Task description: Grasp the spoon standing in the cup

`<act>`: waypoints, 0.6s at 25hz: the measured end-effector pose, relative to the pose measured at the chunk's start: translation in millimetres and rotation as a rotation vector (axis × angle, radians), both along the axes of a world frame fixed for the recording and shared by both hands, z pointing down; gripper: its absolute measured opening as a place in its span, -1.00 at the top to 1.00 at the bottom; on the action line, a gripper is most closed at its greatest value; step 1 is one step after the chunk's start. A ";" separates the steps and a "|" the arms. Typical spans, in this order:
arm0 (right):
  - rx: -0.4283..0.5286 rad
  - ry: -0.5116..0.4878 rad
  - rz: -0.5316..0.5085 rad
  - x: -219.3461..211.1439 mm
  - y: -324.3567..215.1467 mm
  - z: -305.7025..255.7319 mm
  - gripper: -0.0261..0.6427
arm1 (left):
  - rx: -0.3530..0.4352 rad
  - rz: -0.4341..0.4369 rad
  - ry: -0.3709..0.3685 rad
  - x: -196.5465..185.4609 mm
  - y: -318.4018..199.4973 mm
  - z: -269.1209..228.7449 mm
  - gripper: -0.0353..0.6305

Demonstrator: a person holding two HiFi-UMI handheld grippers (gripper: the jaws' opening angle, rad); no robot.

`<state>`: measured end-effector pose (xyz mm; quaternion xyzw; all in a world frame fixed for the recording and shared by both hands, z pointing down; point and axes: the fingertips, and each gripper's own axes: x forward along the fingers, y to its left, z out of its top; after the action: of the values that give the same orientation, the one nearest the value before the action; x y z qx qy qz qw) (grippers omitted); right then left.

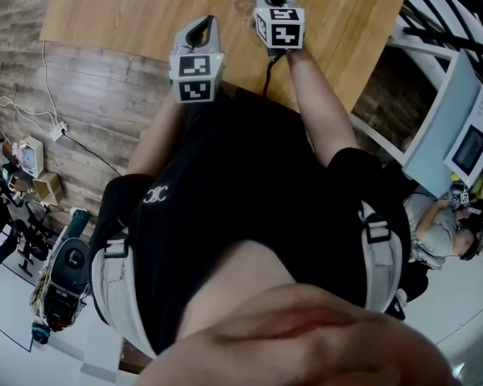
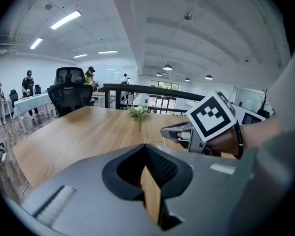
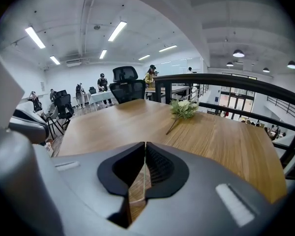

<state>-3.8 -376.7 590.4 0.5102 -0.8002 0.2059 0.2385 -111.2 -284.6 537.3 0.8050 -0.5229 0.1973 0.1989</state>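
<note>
Spoon (image 3: 144, 178) shows only as a thin pale strip standing upright in the slit of my right claw (image 3: 145, 144). The jaws are drawn almost together on it. I take the strip for the handle seen edge-on, though it is too slim to be sure. To do this well I would keep the squeeze even and pull straight up along the handle. A sideways tug could, I think, tip the cup (image 1: 243, 5), which looks like light, clear glass. My left claw (image 2: 146, 146) hangs just beside the right one, its tips closed with nothing between them. I judge it could open and steady the cup if it rocks. The spoon itself looks pale and narrow, and its bowl is hidden below my jaws. The cup is barely a faint outline on the wooden table (image 3: 113, 127), near my edge of it. Farther along the table lies a small bunch of flowers (image 3: 183, 108), and beyond that stands a black chair (image 3: 128, 85).
</note>
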 end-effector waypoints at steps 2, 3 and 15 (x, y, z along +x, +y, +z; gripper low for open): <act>0.016 -0.011 0.002 1.2 3.1 -6.3 0.89 | 0.004 0.008 0.004 4.0 0.4 -1.0 0.86; 0.023 -0.017 0.004 1.4 4.6 -8.9 0.89 | 0.005 0.012 0.006 5.2 0.6 -1.3 0.86; 0.128 -0.061 0.056 14.4 17.7 -44.3 0.89 | 0.013 0.031 0.024 13.0 -2.5 -2.4 0.86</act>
<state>10.7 -359.0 546.0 0.5401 -0.8040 0.1765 0.1752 -98.1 -287.1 534.9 0.8167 -0.5092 0.1874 0.1966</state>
